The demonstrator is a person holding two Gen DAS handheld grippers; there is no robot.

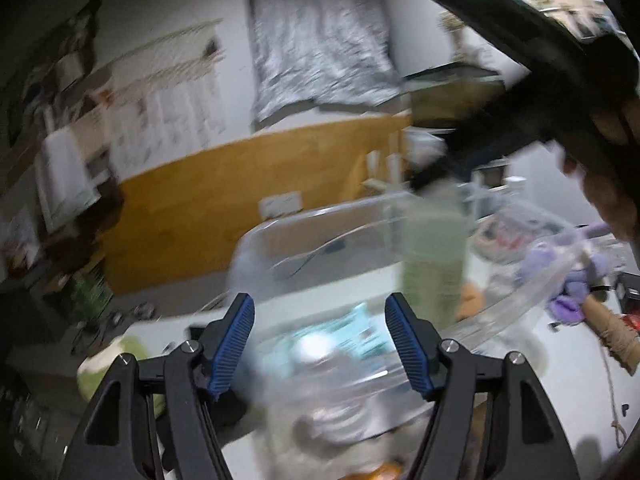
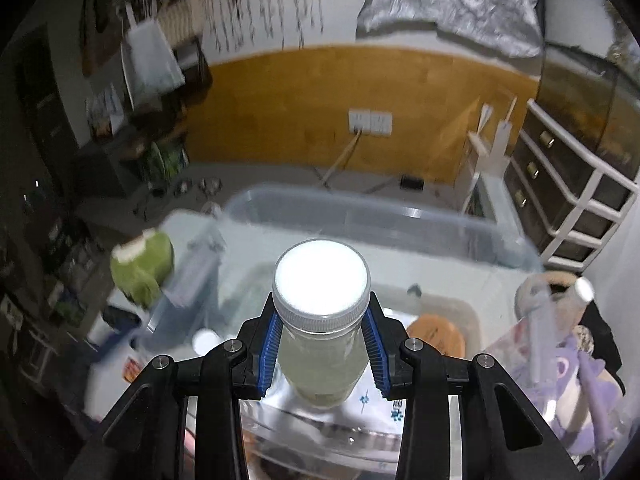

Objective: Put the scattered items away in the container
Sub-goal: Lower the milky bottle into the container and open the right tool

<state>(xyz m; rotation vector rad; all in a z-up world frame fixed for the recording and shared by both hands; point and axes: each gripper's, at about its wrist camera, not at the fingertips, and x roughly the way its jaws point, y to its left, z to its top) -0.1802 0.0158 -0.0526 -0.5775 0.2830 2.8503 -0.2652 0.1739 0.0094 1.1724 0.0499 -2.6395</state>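
We held the right gripper clamped on a bottle of pale yellowish liquid, its blue pads pressed against the sides just under the white screw cap. The bottle's long axis ran along the fingers, cap pointing away from the camera toward the far wall. It hung over the clear plastic container, whose far rim showed behind the cap; the container's inside was blurred, though an orange round thing lay within it to the right of the bottle.

From the left wrist view we saw the same bottle as a smeared green-tinted column hanging below the dark body of the right gripper, above the container. Our left gripper had its fingers spread wide apart with nothing between them; the blue pads touched nothing we could make out, and a teal-and-white blur lay beyond them.

A green coconut sat on the table to the left of the container, and a purple plush toy lay to the right, beside it.
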